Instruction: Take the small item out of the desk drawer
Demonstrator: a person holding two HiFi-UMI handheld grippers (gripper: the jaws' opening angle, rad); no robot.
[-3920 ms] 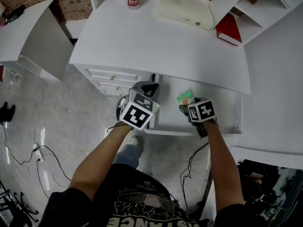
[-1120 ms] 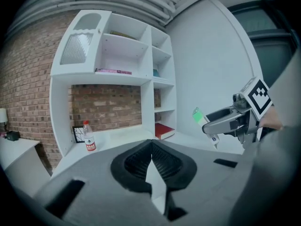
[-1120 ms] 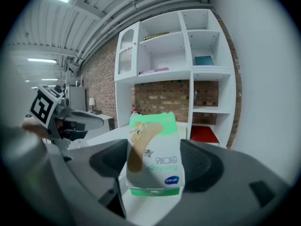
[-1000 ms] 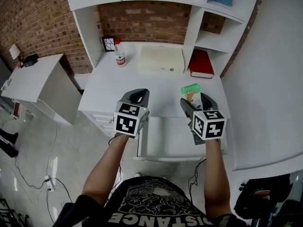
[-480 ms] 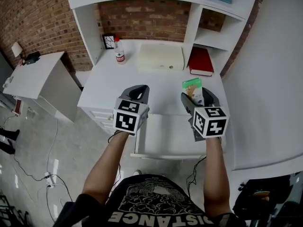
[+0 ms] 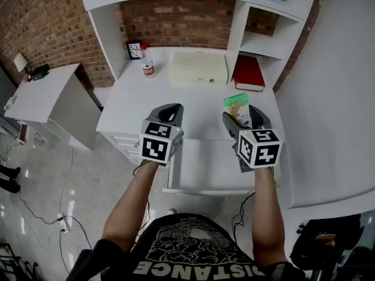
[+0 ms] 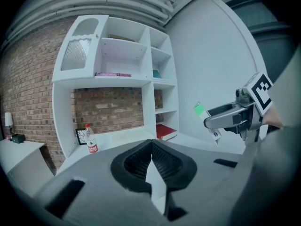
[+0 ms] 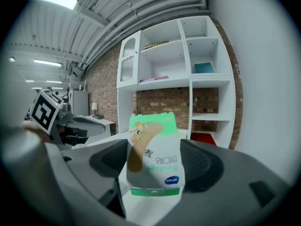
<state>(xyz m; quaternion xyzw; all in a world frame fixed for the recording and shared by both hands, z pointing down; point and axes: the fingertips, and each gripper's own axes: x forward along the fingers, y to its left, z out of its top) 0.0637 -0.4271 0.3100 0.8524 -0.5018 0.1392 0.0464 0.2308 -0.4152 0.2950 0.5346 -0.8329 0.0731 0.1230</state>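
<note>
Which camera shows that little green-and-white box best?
The right gripper view: the box fills the middle, held between the jaws, print facing the camera. Head view shows mainly its green end; left gripper view shows it tiny, side-on.

desktop [image 6: 193, 107] front free, bottle [image 6: 147, 63], cream case [image 6: 198, 69], red book [image 6: 248, 74] along the back

The white desk [image 6: 146, 101] bears a water bottle [image 6: 148, 63], a cream case [image 6: 198, 69] and a red book [image 6: 248, 74].

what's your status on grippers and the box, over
Right gripper shut on bandage box, held above the desk. Left gripper shut, empty. Drawer open below. Nothing in the way.
</note>
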